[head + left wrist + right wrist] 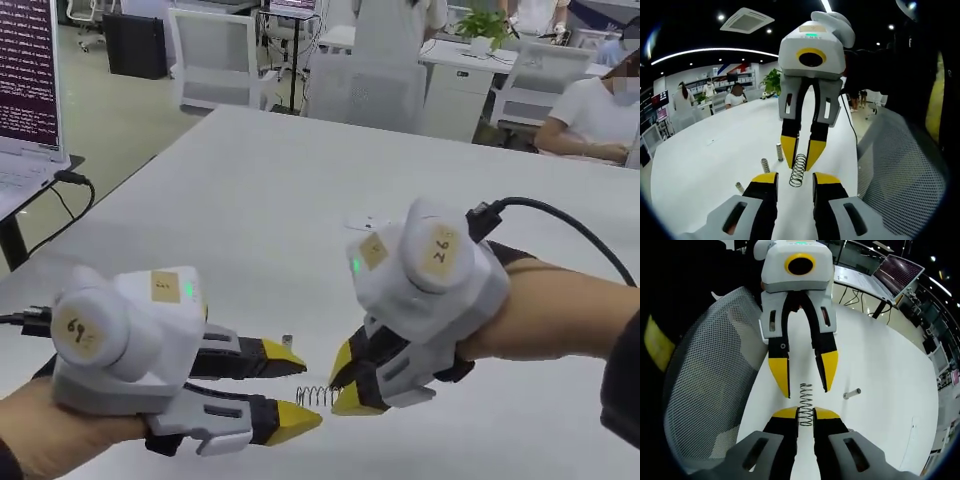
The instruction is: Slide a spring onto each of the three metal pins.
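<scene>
Right hand-held gripper pinches one end of the spring above the table's near edge; its long axis points between the left hand-held gripper's spread jaws; a pin sits just beyond, nearer the left.

The spring is thin bare wire, a silvery metal with a slight shine. The left tongs and the right tongs have smooth yellow plastic tips with a faint sheen on matt black plastic jaws, under white, softly gleaming plastic housings that carry tan paper labels. A metal pin looks dull grey. The worktop is white, smooth and matt. The chair back is grey woven mesh.
</scene>
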Motion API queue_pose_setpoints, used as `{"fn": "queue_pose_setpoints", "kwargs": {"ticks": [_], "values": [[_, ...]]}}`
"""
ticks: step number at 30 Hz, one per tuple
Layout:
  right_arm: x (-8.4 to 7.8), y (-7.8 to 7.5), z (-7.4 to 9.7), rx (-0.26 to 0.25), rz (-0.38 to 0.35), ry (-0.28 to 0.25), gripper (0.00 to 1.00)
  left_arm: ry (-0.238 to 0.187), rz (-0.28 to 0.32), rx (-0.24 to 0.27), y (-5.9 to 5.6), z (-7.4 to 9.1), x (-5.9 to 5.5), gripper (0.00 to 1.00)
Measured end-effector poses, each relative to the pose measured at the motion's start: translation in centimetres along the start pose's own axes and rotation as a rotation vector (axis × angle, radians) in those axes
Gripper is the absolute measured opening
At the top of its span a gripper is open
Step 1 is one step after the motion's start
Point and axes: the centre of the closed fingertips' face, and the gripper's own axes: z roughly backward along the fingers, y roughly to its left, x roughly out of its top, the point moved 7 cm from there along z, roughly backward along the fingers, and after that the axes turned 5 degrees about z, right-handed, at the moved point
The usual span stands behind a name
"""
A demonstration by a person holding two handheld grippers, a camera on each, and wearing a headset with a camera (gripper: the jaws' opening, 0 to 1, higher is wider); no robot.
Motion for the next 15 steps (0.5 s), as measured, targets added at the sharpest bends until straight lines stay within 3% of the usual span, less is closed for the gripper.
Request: {"fn": "queue_pose_setpoints", "kwargs": {"ticks": [15], "values": [[0.55, 0.12, 0.13, 0.002, 0.003, -0.019, 0.08, 0.000, -0.025, -0.022, -0.24, -0.42, -0.26, 0.08]]}}
